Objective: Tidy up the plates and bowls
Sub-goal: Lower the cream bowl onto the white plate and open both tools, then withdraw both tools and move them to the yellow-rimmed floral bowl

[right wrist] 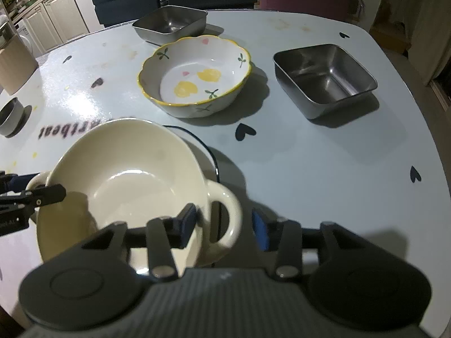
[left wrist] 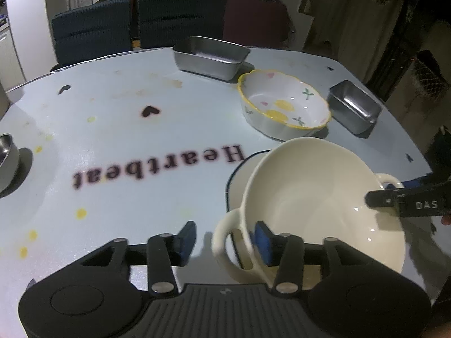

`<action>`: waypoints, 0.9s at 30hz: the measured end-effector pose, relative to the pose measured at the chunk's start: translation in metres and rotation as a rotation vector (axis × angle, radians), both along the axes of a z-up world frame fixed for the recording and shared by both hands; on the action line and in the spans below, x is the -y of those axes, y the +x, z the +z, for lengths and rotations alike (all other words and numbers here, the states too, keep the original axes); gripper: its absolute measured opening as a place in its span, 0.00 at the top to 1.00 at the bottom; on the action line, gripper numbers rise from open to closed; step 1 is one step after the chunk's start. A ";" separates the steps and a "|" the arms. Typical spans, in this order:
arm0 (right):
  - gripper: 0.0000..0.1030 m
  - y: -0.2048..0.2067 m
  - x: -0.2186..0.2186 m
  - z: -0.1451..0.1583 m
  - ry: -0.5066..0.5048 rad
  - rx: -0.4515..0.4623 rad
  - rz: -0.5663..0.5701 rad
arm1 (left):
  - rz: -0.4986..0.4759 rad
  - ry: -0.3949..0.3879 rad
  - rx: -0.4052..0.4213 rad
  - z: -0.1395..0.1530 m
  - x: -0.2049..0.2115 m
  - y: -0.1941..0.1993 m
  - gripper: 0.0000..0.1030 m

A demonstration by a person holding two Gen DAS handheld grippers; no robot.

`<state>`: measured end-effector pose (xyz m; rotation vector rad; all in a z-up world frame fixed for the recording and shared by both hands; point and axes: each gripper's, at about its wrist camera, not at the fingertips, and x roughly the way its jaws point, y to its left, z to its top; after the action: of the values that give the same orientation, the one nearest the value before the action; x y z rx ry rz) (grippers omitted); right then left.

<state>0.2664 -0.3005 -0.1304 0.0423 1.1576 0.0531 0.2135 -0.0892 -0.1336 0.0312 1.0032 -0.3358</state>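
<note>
Resting on a dark-rimmed plate [right wrist: 210, 152] on the surface [left wrist: 141, 129], the cream bowl [left wrist: 310, 197] appears just set down. Both grippers, left [left wrist: 225, 242] and right [right wrist: 224, 225], straddle its handles with fingers spread; withdrawing likely comes next.

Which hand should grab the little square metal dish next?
Probably right. The little square metal dish sits nearer the right gripper; the left gripper would have to cross the cream bowl.
</note>
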 end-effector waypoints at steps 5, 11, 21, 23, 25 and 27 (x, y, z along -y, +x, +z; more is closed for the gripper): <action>0.37 0.000 0.005 -0.001 -0.001 -0.001 -0.015 | 0.034 -0.011 -0.021 -0.003 -0.005 0.003 0.38; 0.31 -0.002 0.017 -0.005 0.048 0.012 -0.032 | 0.061 0.011 -0.029 -0.005 -0.006 0.004 0.25; 0.01 -0.008 0.006 -0.002 0.042 0.023 0.023 | 0.026 0.024 -0.071 -0.009 0.000 -0.004 0.03; 0.01 -0.010 0.003 0.002 0.047 0.046 0.033 | 0.023 0.014 -0.069 -0.006 0.001 -0.007 0.02; 0.01 -0.013 0.000 0.008 0.047 0.075 0.040 | 0.023 0.003 -0.061 -0.001 0.002 -0.009 0.01; 0.01 -0.014 -0.001 0.012 0.057 0.088 0.042 | 0.026 -0.009 -0.051 0.004 0.002 -0.010 0.00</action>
<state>0.2522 -0.3000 -0.1187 0.0654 1.0689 0.1238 0.2034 -0.0913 -0.1292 0.0012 1.0519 -0.3187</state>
